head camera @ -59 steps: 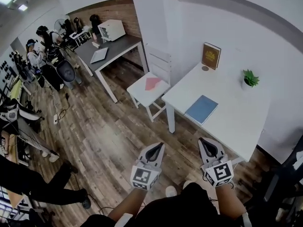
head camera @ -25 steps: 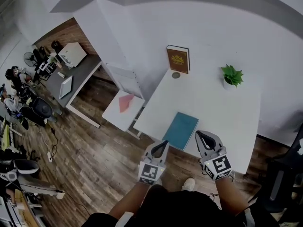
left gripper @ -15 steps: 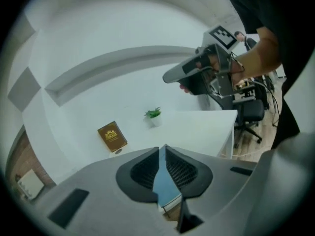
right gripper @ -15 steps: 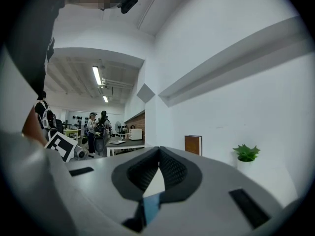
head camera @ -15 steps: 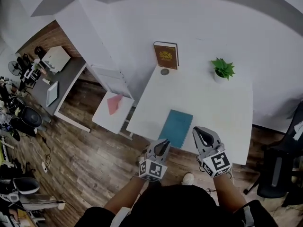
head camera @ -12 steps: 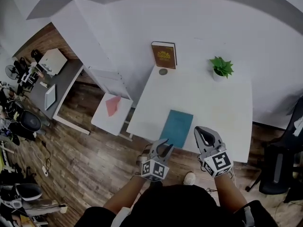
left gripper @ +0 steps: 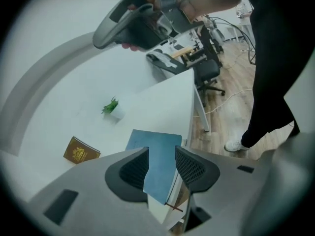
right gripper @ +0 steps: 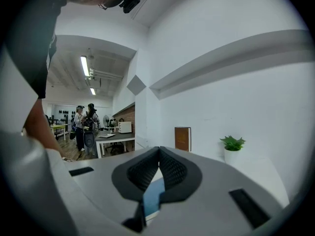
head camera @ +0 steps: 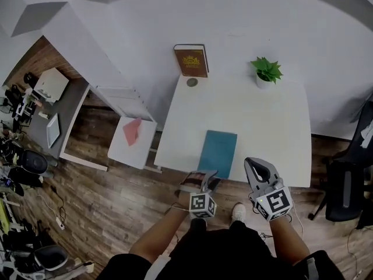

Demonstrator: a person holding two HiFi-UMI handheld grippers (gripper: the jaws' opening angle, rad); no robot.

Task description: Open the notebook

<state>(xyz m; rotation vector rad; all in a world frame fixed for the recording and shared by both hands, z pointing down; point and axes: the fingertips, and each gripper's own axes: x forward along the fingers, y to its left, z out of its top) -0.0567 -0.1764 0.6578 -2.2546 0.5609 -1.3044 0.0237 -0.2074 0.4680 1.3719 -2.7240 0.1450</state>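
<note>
A teal notebook (head camera: 217, 153) lies closed on the white table (head camera: 262, 127), close to its near edge. My left gripper (head camera: 202, 179) hangs just off that edge, pointing down at the notebook's near end. Its jaws are opening, with nothing pressed between them. In the left gripper view the notebook (left gripper: 158, 146) shows through the gap of the left gripper (left gripper: 162, 155), still some way beyond the pads. My right gripper (head camera: 260, 167) is held level at the table's front, right of the notebook, its jaws shut and empty. In the right gripper view its tips (right gripper: 159, 149) meet, and a strip of notebook (right gripper: 151, 200) shows below.
A brown book (head camera: 191, 60) stands against the wall at the table's back, with a small round object (head camera: 192, 81) before it. A potted plant (head camera: 266, 70) sits at the back right. A white chair (head camera: 133, 140) stands left of the table, a black office chair (head camera: 344, 185) right.
My left gripper has dropped toward the table's near edge, rolled over, and its jaws have gone from shut to wide apart. The right gripper has hardly moved.
</note>
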